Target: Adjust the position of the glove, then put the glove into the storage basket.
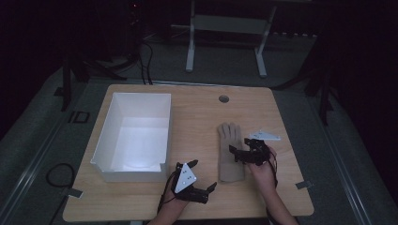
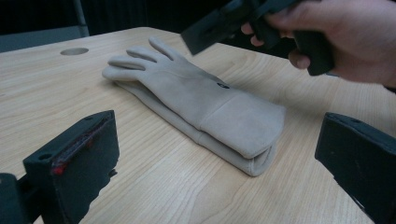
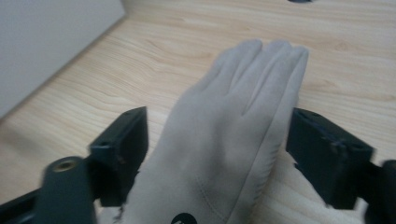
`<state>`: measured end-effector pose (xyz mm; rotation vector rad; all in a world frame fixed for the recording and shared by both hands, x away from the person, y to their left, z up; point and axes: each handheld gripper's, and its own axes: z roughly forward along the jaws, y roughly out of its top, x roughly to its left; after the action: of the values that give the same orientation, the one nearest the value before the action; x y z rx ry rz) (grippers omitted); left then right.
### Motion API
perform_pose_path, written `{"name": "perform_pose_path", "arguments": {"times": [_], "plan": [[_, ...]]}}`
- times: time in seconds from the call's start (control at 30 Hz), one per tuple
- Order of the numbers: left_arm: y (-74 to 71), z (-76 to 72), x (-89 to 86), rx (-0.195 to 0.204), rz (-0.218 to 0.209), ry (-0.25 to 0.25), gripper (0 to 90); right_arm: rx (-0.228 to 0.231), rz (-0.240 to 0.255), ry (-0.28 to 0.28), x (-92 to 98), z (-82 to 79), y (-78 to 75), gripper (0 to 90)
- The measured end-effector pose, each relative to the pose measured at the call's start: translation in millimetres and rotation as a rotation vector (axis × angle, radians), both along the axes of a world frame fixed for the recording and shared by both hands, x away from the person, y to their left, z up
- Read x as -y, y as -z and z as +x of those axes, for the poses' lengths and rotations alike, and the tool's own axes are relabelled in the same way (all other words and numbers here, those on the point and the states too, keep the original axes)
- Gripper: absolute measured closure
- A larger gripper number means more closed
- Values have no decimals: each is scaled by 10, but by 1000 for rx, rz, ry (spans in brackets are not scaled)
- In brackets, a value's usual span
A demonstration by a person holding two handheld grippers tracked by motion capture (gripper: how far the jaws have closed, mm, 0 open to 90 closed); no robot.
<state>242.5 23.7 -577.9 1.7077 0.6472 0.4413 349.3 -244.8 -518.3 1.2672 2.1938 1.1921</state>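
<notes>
A beige glove (image 1: 230,152) is lying flat on the wooden counter (image 1: 197,117), right of its middle, with the fingers pointing toward the far edge and the cuff toward the person. In the left claw view it is showing as two layers, one stacked on the other.

The right claw (image 1: 239,153) is hanging over the glove's middle with its jaws standing wide — in the right claw view one jaw is sitting on each side of the glove, and the pads are not pressing on it.

The left claw (image 1: 206,182) is resting near the counter's front edge, left of the cuff and well apart from it — its jaws are spread wide with nothing between them.

A white box (image 1: 136,136) is sitting open on the left part of the counter, near the left claw.
</notes>
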Motion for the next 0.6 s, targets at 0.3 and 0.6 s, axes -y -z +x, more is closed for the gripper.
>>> {"name": "perform_pose_path", "arguments": {"times": [0.3, 0.6], "plan": [[-17, 46, 23, -44, 31, 85, 2, 47, -69, -101, 226, 1, -50, 137], [-99, 148, 110, -103, 56, 115, 44, -13, -49, -79, 430, 1, -141, 103]]}}
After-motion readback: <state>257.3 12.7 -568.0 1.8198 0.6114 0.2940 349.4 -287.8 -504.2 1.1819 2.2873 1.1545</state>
